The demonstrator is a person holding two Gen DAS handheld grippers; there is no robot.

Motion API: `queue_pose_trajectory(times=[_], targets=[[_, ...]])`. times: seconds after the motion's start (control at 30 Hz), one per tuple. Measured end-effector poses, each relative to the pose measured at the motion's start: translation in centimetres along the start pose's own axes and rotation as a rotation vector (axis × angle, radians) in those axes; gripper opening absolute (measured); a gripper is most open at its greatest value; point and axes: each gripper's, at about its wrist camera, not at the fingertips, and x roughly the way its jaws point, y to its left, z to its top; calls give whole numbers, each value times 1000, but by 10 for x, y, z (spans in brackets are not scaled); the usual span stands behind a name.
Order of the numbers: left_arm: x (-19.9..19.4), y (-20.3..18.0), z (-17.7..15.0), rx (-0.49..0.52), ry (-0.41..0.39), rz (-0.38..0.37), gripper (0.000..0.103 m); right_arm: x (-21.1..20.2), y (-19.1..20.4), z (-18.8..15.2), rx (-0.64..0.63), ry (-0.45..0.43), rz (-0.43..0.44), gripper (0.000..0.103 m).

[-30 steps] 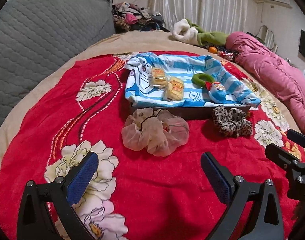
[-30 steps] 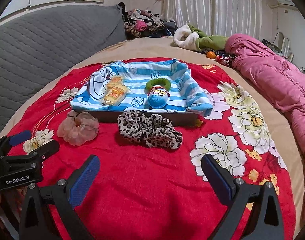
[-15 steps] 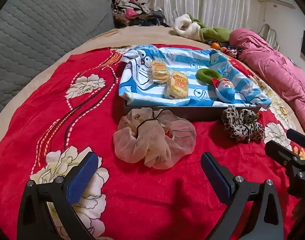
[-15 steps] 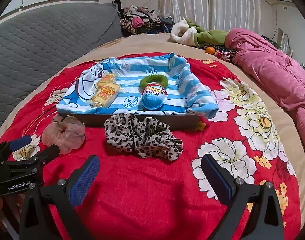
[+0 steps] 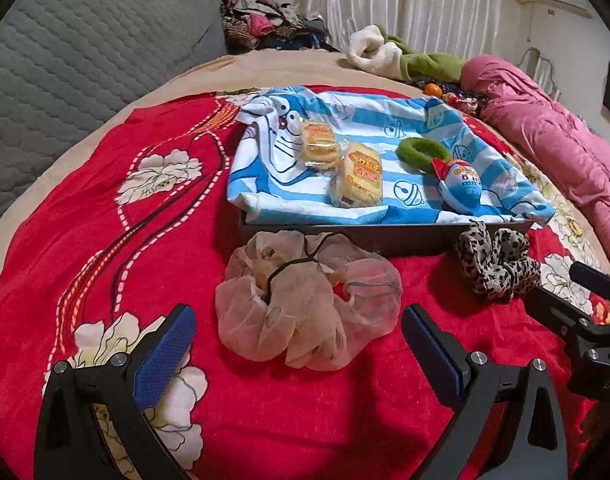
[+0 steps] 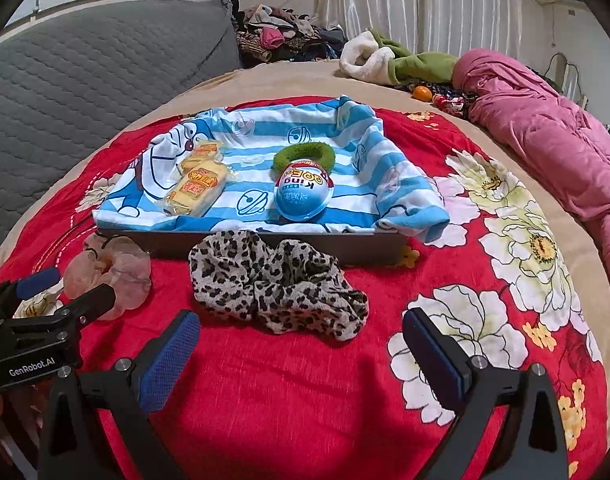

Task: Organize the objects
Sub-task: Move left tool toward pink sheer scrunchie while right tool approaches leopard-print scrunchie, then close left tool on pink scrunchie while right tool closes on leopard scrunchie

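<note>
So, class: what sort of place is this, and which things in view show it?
Most likely a bedroom. The items lie on a bed under a red floral blanket, with a grey quilted headboard, a rumpled pink duvet and curtains behind.

Dim, warm indoor light; soft shadows under the tongs [image 6: 297, 344]; heavy fisheye bending, black corners, slightly soft, grainy detail throughout.
</note>
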Motion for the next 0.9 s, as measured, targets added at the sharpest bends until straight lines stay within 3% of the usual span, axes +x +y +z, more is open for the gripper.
queue_pose_trajectory(times=[0.77, 0.83, 0.9], targets=[[33, -8, 14, 0, 15, -15, 102, 46, 9, 11, -47, 59, -6, 101], [34, -8, 14, -2, 16, -24, 98, 50, 10, 11, -48, 66, -1, 93], [34, -8, 14, -1, 15, -36, 82, 52, 10, 12, -48, 71, 4, 84]])
